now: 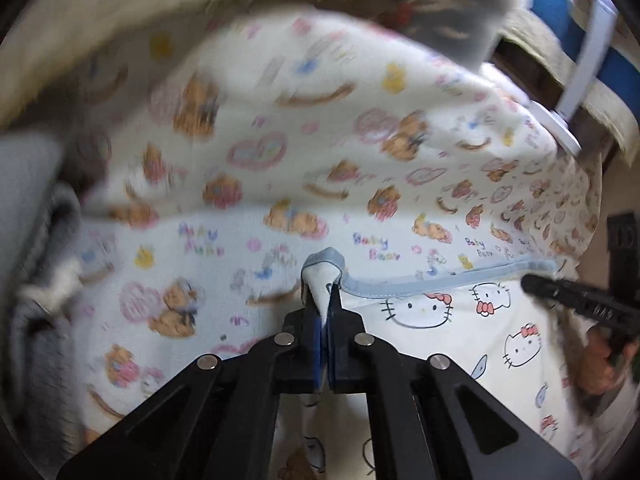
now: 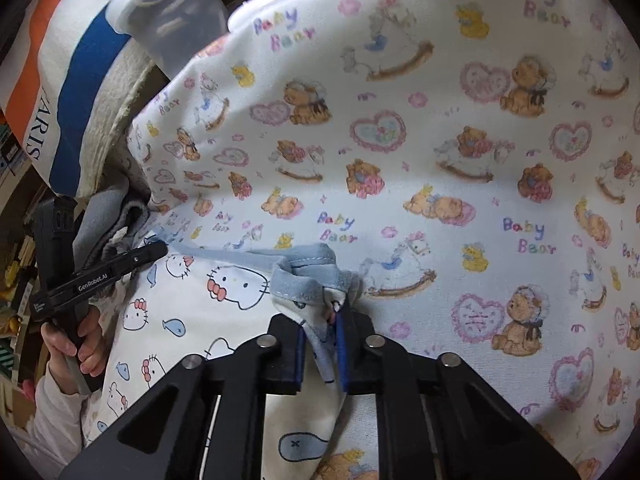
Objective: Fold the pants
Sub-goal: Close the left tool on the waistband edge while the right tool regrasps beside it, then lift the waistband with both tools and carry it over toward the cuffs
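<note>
**Both grippers clamped on the blue waistband**

The left gripper has its fingers pressed together on a pinch of the pants, right at the pale blue waistband; the cloth pokes up between the blue pads in a small peak. Over in the right wrist view, the right gripper has its fingers narrowed onto a bunched knot of the same waistband, with white fabric hanging down between them.

The pants are white, printed with cat faces wearing red bows and little blue whales, and they lie spread on a bedsheet covered in teddy bears, rocking horses, hearts and ducks. "Baby Bear" is written on that sheet again and again in pastel letters, readable in both views.

More writing: the left gripper, seen from the right wrist camera, carries "GenRobot.AI" in white on its black side, held by a hand in a pale sleeve. Up in the left corner a cushion in orange, white and blue shows the letters "ARIS" running sideways; any letter before them is cut off.

A clear plastic container with a lid rests beside that cushion; its contents are too blurred to tell. Grey knit fabric sits at the sheet's edge.
</note>
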`<state>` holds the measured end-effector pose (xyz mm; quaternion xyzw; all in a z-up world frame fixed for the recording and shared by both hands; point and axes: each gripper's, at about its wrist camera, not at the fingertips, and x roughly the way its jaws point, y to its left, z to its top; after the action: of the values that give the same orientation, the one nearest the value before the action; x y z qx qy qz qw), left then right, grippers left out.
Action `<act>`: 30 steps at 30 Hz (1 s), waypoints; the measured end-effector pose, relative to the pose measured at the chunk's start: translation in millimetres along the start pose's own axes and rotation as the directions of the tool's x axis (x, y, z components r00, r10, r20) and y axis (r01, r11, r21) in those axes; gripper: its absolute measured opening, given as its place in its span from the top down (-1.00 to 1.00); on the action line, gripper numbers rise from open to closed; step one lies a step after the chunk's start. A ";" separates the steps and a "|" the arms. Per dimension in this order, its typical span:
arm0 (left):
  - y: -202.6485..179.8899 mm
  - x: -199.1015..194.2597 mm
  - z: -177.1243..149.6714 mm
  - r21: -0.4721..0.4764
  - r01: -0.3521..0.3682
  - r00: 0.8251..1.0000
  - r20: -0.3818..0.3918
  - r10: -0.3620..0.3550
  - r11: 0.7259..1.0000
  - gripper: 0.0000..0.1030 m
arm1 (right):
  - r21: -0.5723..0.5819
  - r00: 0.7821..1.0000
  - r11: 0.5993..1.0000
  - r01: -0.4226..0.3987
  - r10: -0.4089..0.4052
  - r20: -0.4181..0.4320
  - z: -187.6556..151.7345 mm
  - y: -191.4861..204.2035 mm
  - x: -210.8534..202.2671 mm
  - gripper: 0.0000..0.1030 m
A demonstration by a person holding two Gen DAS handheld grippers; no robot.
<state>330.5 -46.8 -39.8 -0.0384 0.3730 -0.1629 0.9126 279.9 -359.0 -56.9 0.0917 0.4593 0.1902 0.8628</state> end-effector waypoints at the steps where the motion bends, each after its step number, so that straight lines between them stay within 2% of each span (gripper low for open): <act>1: -4.5 -4.5 0.8 0.019 -0.003 1.000 0.022 0.003 1.000 0.98 | -0.019 1.000 1.000 0.001 -0.001 0.017 0.8 3.7 -4.1 0.83; 3: -11.6 -13.6 2.5 0.039 0.002 0.999 0.053 -0.004 0.999 0.98 | -0.040 0.999 0.999 0.009 -0.008 0.041 2.7 10.7 -12.6 0.84; 5: -16.1 -20.1 3.4 0.047 -0.016 0.998 0.062 0.013 0.999 0.98 | -0.009 0.999 0.999 0.037 -0.036 0.036 7.4 16.5 -21.5 0.84; 7: -20.4 -29.2 4.7 0.046 -0.024 0.997 0.080 0.020 0.999 0.98 | 0.005 0.998 1.000 0.018 -0.018 0.053 10.8 24.4 -34.0 0.84; 9: -22.8 -43.9 7.7 0.050 -0.031 0.995 0.094 0.026 0.998 0.98 | -0.031 0.996 0.999 0.024 -0.021 0.089 11.5 37.4 -49.8 0.84; 12: -28.1 -78.0 6.9 0.086 -0.016 0.988 0.155 0.003 0.996 0.98 | -0.103 0.991 0.992 0.067 -0.055 0.123 7.0 58.6 -74.7 0.85; 15: -32.6 -110.3 -3.9 0.093 0.007 0.980 0.196 -0.025 0.996 0.98 | -0.147 0.985 0.987 0.069 -0.044 0.164 -6.5 74.0 -105.4 0.85; 22: -48.2 -173.5 -69.9 0.155 0.060 0.968 0.232 -0.095 0.986 0.98 | -0.238 0.979 0.969 0.072 -0.022 0.204 -66.5 102.9 -158.3 0.85; 27: -57.5 -191.8 -120.9 0.170 0.104 0.973 0.187 -0.136 0.980 0.98 | -0.262 0.984 0.963 0.068 -0.021 0.178 -120.8 112.7 -172.6 0.85; 30: -65.6 -196.3 -147.7 0.195 0.095 0.978 0.166 -0.128 0.976 0.98 | -0.259 0.990 0.965 0.047 -0.009 0.143 -151.9 114.8 -174.8 0.85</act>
<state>79.2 -37.2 -2.1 0.0116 0.2708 -0.2441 0.9311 37.8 -329.0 28.4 -0.0162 0.3694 0.2299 0.9003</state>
